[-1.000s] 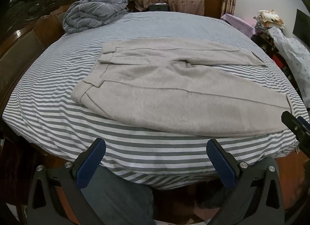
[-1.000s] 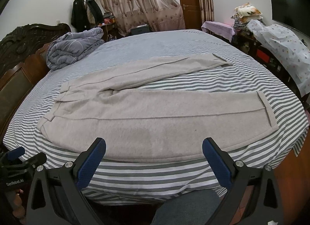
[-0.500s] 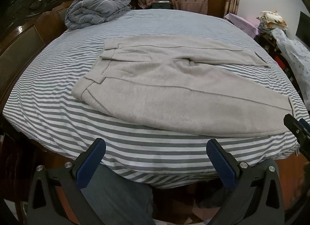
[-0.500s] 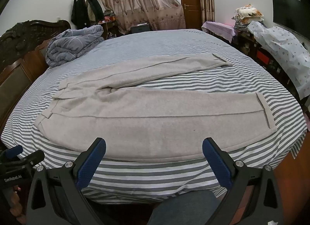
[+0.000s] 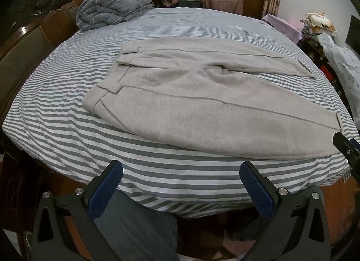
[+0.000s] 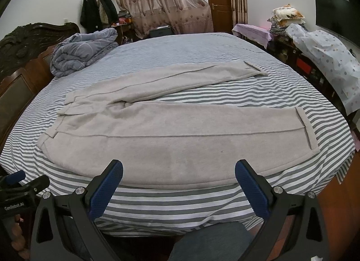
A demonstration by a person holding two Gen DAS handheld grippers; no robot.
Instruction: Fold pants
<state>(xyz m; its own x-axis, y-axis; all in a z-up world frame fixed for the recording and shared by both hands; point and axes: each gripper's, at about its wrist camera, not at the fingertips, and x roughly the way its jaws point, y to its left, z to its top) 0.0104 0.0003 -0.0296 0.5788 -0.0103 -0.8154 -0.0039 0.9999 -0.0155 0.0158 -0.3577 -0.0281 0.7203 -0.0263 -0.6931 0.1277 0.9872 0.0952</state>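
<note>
Two grippers empty | left gripper [image 5: 181, 184] and right gripper [image 6: 178, 182] both spread wide, short of the near bed edge | light grey fleece pants [image 6: 157, 130] lie flat on the grey-and-white striped bed [image 6: 202, 207], legs splayed apart | risk: pinching the sheet with the fabric, or catching one layer only, so the fold drags crooked.

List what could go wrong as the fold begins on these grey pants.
1. The near leg of the grey pants lies close to the striped bed's edge; a pull toward the person may slide it off.
2. Thick fleece could make the open left gripper pinch one layer only, or catch the sheet.
3. The legs are splayed apart, so the right gripper may fold cuffs unevenly.
</note>
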